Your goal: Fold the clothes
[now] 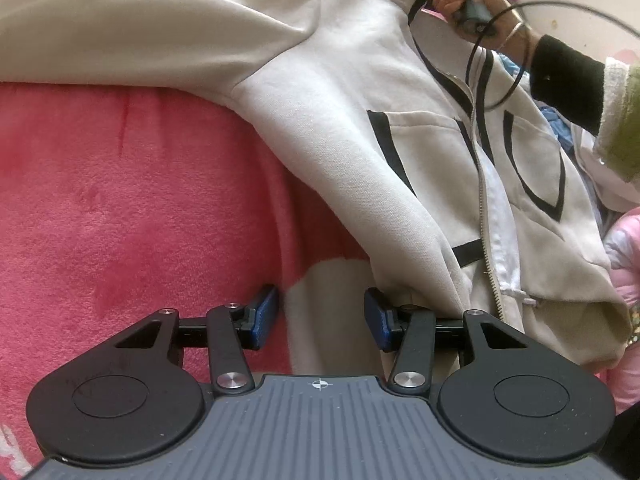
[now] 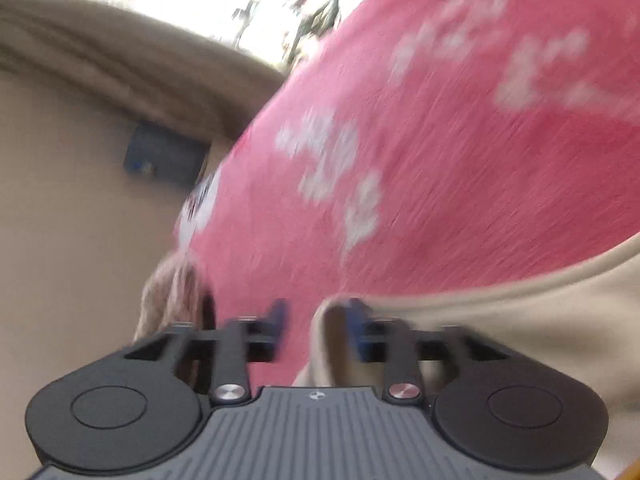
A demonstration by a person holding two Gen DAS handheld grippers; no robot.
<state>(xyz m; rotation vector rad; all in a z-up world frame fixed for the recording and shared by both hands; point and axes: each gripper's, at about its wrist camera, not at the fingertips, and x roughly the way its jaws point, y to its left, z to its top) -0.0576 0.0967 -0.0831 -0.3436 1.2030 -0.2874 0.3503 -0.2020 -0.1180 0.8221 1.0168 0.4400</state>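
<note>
1. Two tongs work over a pink blanket point(image 1: 140, 200), where a cream zip-up jacket point(image 1: 340, 100) with black trim lies spread.
2. Left tongs point(image 1: 322, 316) stand apart, nothing between them, their right pad just beside the jacket's hem.
3. Right tongs point(image 2: 320, 328) stand apart in a blurred view, a cream fold of the jacket across the right finger point(image 2: 362, 332).
4. A hand point(image 1: 472, 4) grips a handle above the jacket's collar.

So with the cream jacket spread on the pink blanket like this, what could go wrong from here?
1. The left tool is open over bare pink blanket; closing now would likely pinch blanket, missing the cream jacket hem beside it.
2. The right tool has only a fabric edge by one pad; it may slip free.
3. The cable could snag the zipper.
</note>
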